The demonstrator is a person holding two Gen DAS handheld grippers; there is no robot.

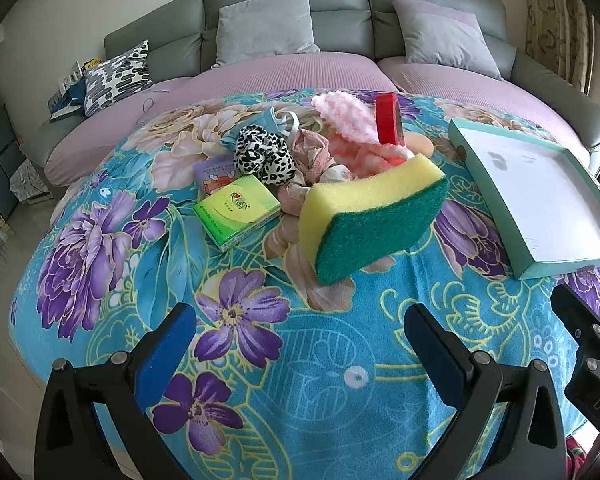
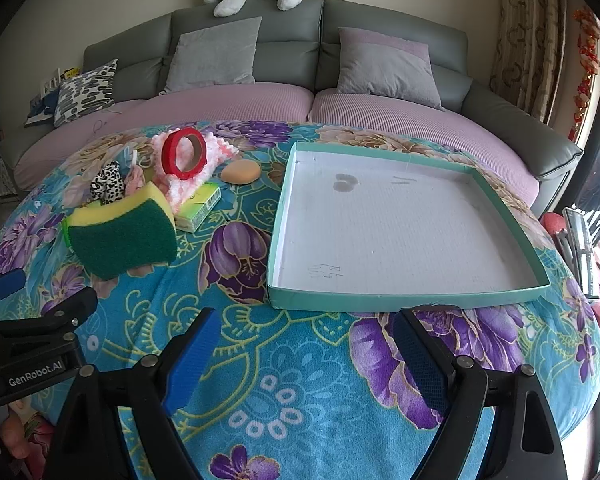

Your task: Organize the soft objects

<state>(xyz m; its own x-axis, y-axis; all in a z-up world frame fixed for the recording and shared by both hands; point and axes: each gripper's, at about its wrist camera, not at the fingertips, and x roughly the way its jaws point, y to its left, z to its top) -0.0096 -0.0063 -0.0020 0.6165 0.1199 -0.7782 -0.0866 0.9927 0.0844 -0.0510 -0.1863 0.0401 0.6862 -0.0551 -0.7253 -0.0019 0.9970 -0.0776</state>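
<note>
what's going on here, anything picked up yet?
Nothing is picked up yet. A person holds both grippers low over the blue floral blanket; the left gripper and right gripper are open and empty. The shallow teal-rimmed white tray sits empty on the right. On the left lies a pile: yellow-and-green sponge, green tissue pack, leopard-print scrunchie, pink knitted cloth and red tape roll.

Yellow-green sponge [image 1: 374, 216], teal-rimmed tray [image 2: 400, 302]
</note>
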